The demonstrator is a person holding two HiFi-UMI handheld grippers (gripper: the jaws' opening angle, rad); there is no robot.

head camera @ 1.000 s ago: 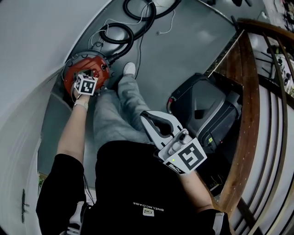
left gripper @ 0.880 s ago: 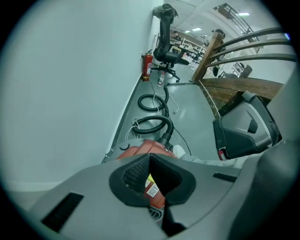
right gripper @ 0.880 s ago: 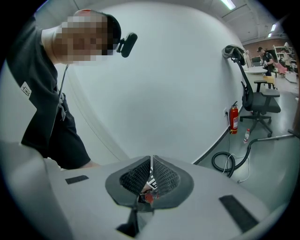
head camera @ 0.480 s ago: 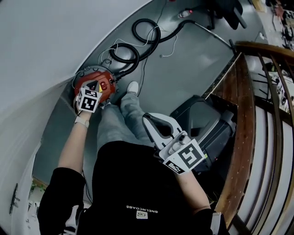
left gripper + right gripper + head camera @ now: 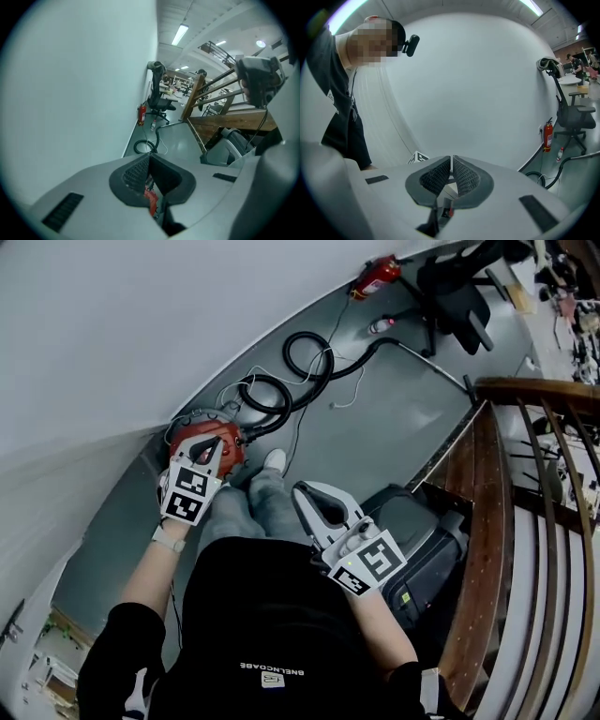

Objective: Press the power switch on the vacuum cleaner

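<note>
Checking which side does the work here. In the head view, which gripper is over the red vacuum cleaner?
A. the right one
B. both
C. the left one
C: the left gripper has its tip over the red vacuum cleaner, while the right gripper is held above the person's legs, well apart from it.

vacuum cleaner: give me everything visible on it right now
The vacuum cleaner is a round canister with a red top and a dark grey rim. It sits upright on the grey floor, close against the curved white wall. A black hose runs from it and coils along the floor. The left gripper, jaws together, overlaps its top in the head view; contact can't be confirmed. The person's white shoe is just beside it.
</note>
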